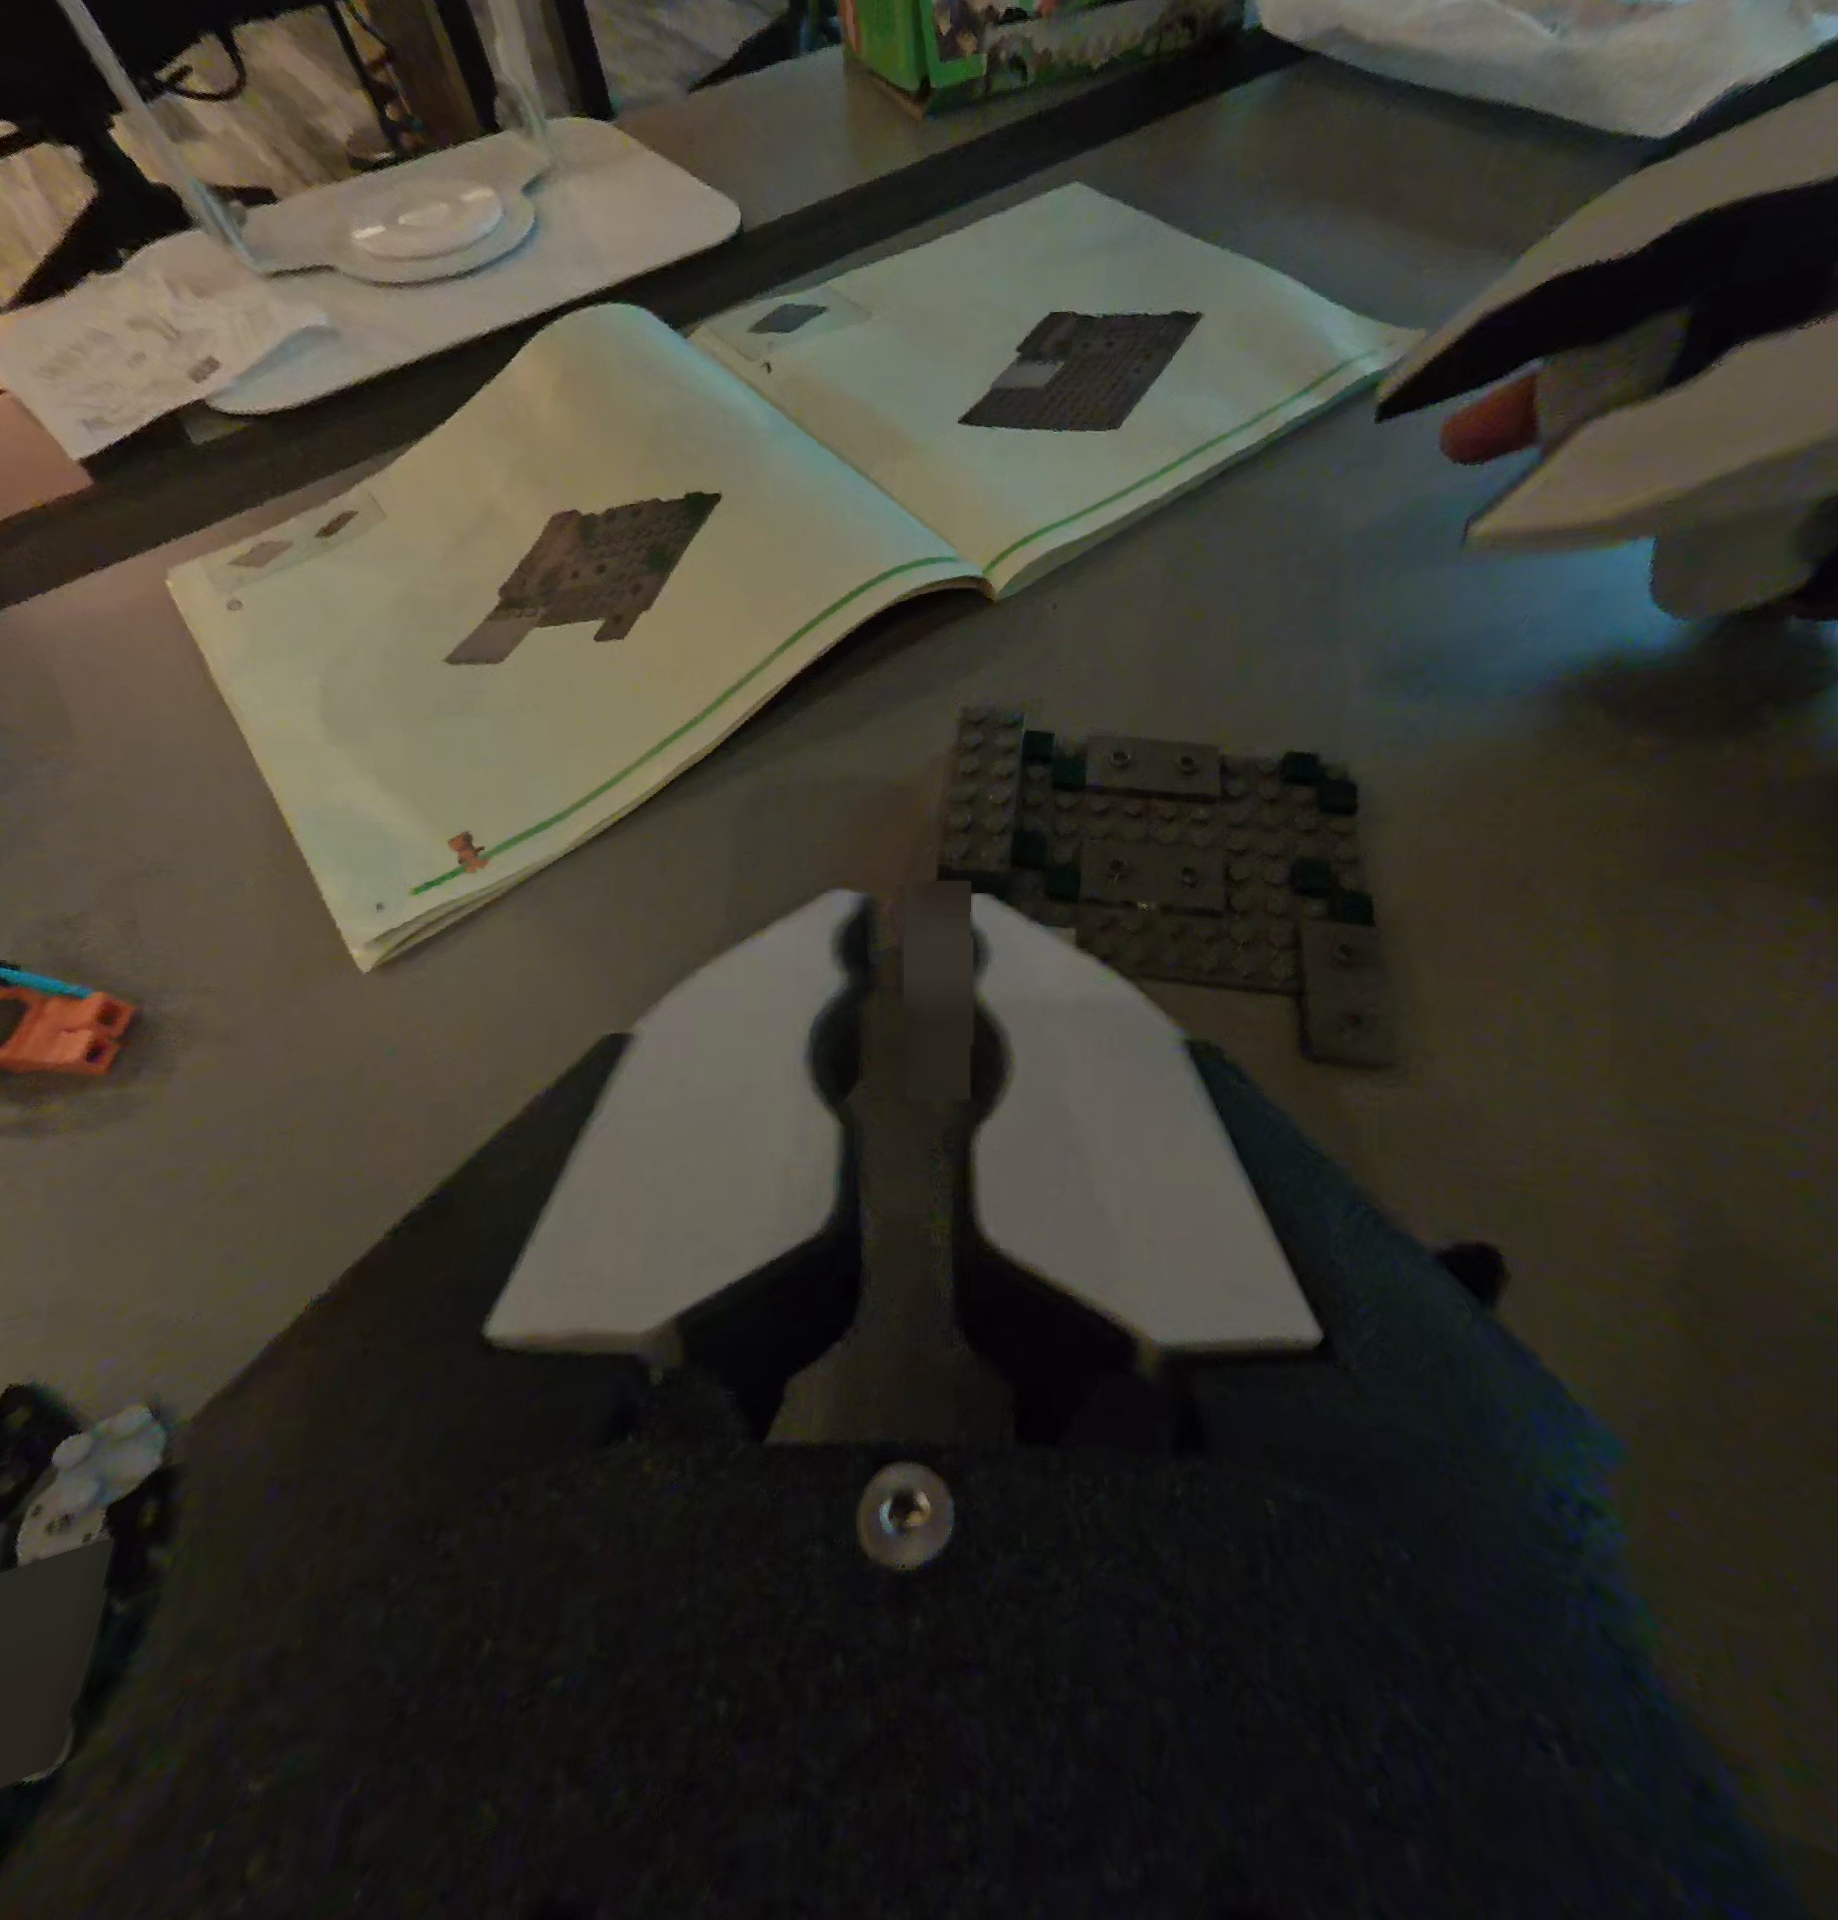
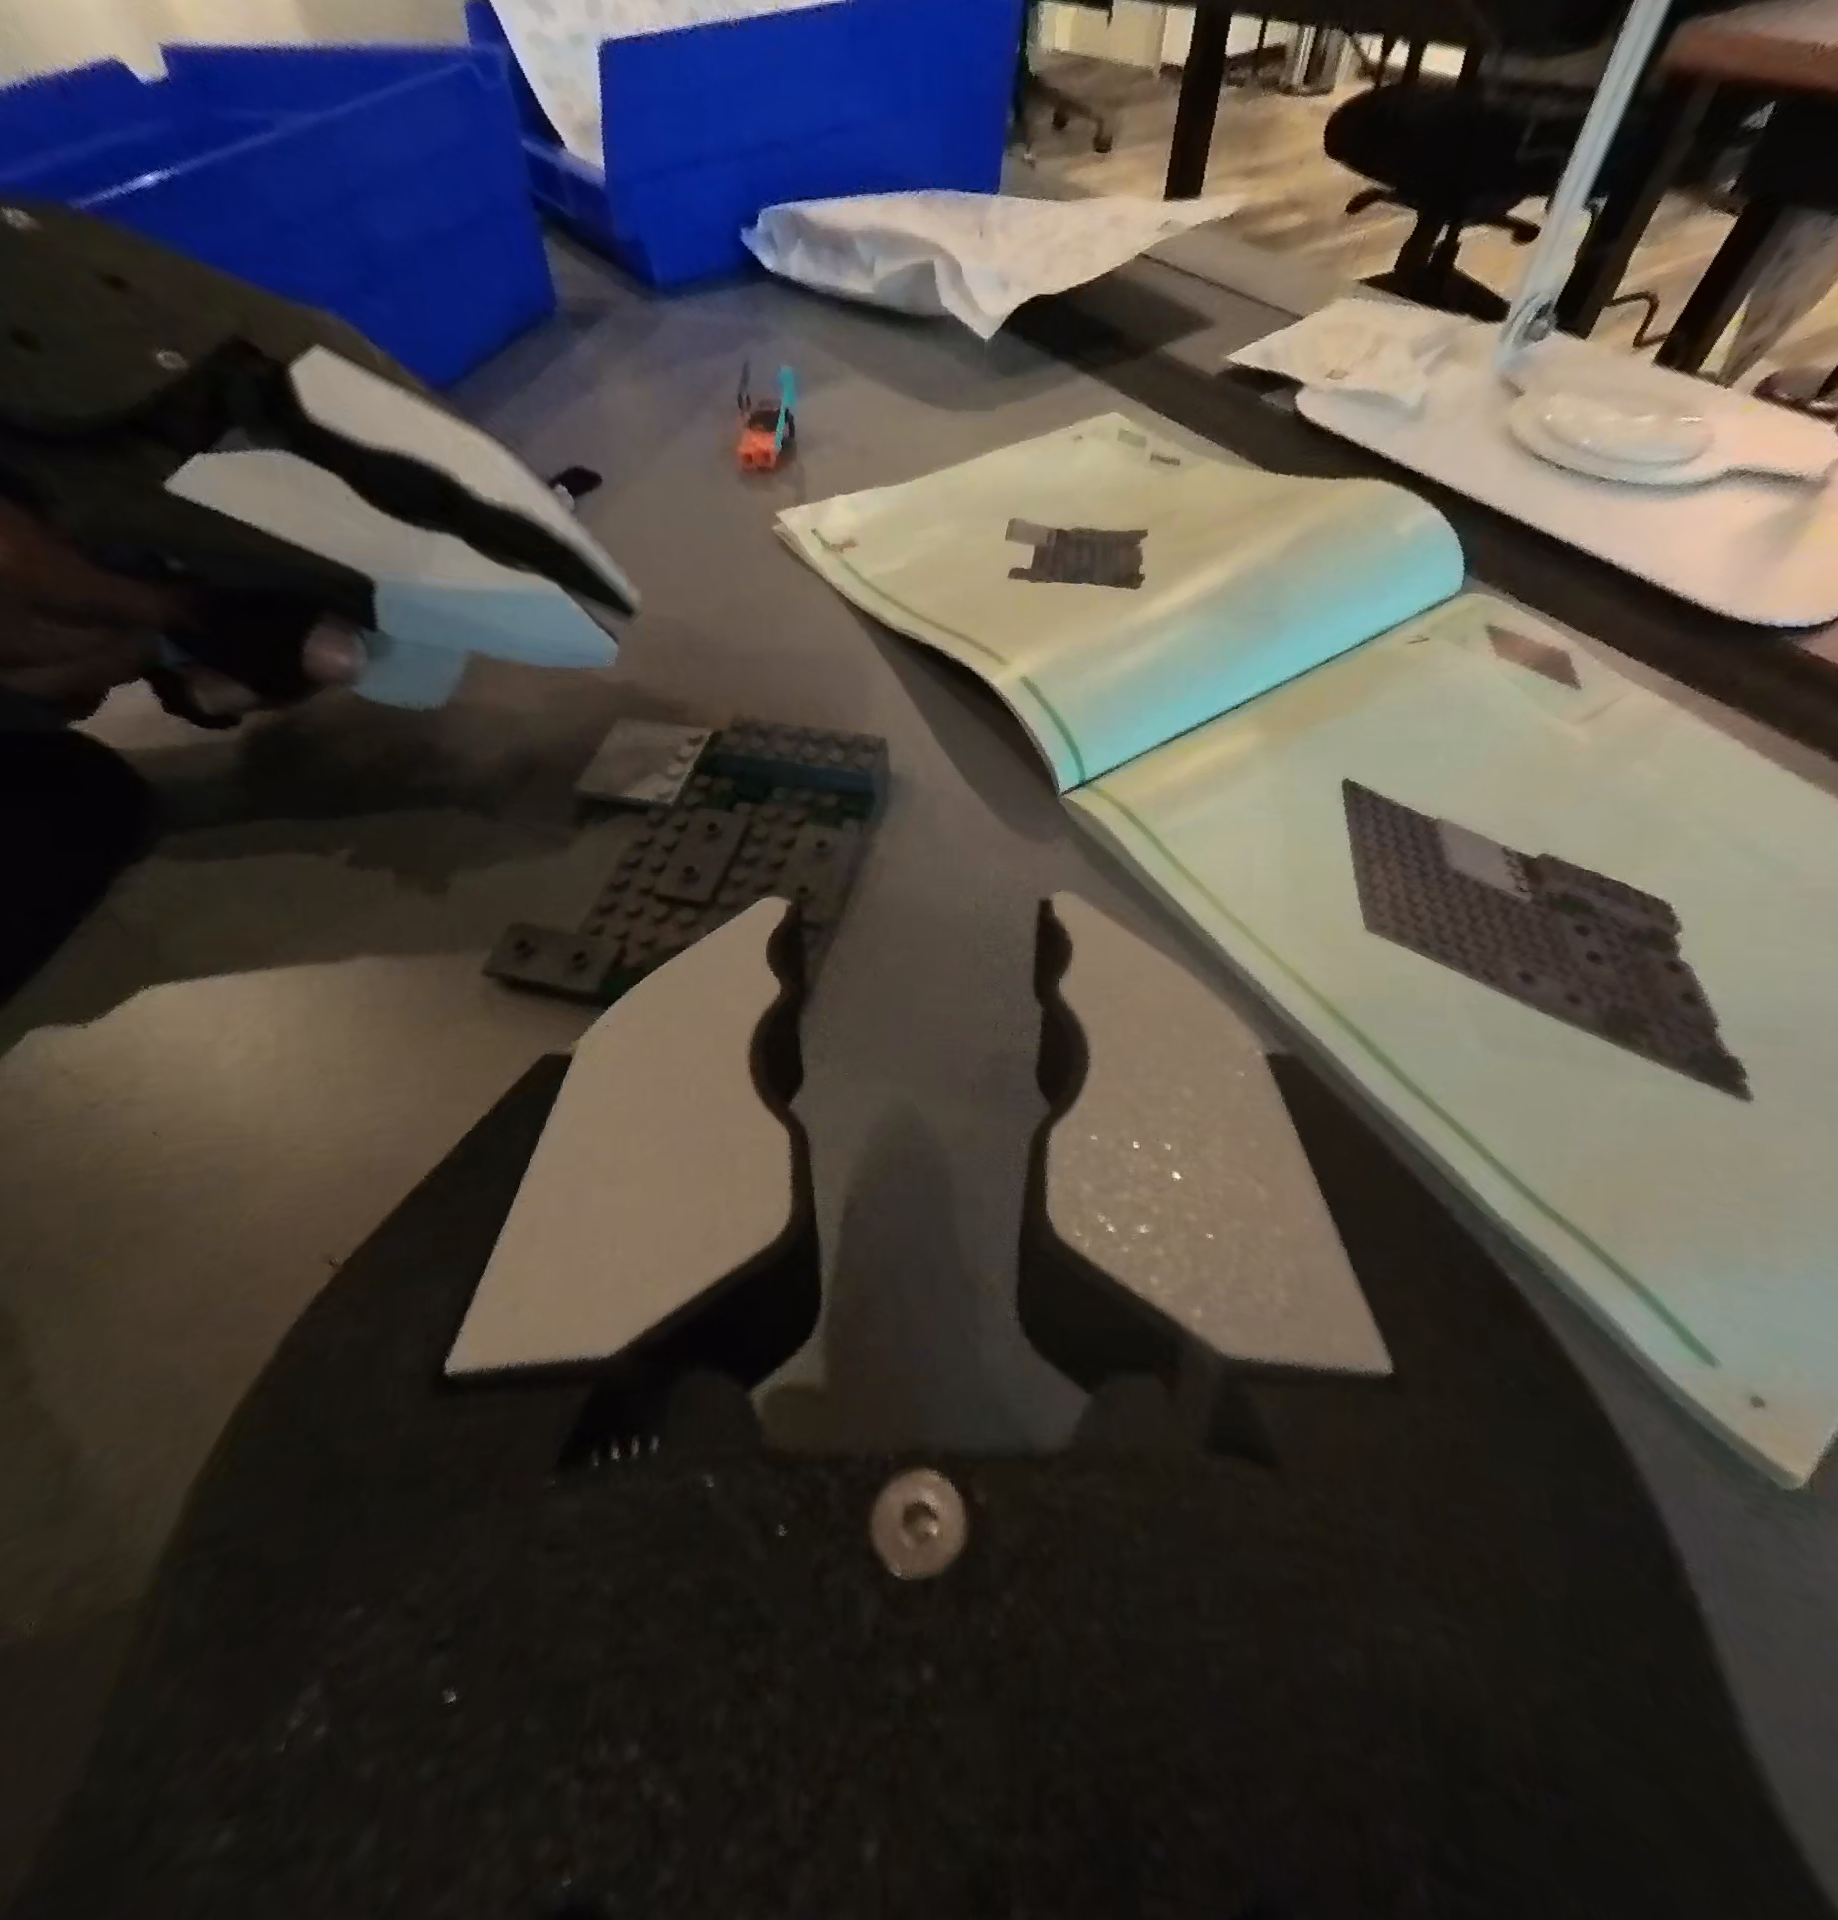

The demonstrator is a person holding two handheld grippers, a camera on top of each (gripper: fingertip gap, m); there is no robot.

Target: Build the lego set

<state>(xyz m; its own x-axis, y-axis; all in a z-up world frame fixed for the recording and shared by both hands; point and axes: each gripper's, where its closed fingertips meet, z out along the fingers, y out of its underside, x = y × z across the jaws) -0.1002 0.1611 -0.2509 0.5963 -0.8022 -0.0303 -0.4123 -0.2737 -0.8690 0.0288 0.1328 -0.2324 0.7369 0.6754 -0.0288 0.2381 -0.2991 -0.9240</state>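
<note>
Nearest the left wrist camera, the left gripper [image 1: 920,914] filled the lower frame. Its jaws stood narrow around a blurred grey strip, possibly a piece, though whether they gripped it could not be told. The right gripper [image 2: 915,914] hung with its jaws wide and empty above the grey table [image 1: 1517,1143].

The open instruction booklet [image 1: 686,582] lay at 11 o'clock from the left gripper. The flat grey lego build [image 1: 1154,831] lay at 1 o'clock, just beyond the left gripper's tips. A small orange lego model [image 1: 53,1023] sat well apart at 9 o'clock.

The likely risk was that nothing braced the build. Pressing a piece on could slide it across the table or seat the piece crooked. A narrow grip might also let a thin piece twist.

Both grippers pointed down and forward over the table. The left one was tilted towards the build.
</note>
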